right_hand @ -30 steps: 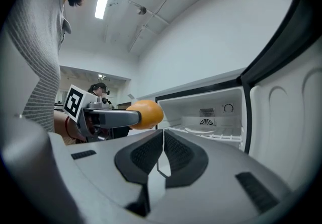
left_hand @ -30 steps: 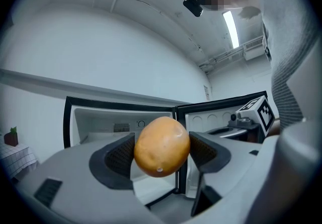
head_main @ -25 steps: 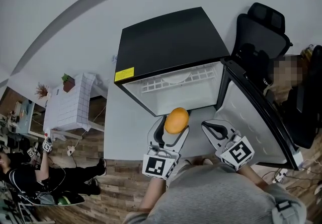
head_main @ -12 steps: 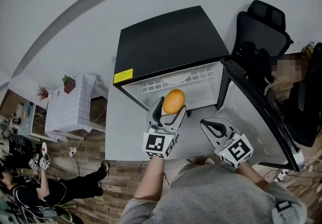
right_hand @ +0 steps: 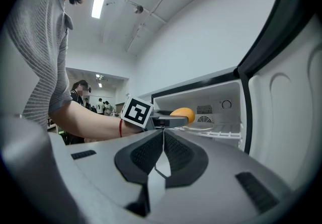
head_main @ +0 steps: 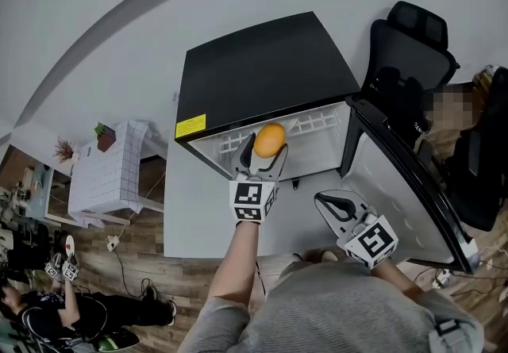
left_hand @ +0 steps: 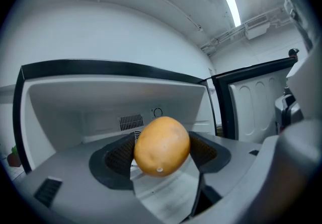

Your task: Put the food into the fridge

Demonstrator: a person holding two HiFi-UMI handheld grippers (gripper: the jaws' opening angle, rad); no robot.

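Orange fruit (left_hand: 162, 145) sits clamped in the left gripper (head_main: 267, 150), the open fridge (head_main: 262, 66) just ahead; the right gripper (right_hand: 162, 136) has its jaws pressed together.

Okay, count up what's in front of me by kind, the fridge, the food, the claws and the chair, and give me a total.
fridge, door open: 1
orange fruit, held by the left claw: 1
claws, the left claw plus the right claw, which is shut and empty: 2
office chair: 1
Total: 5
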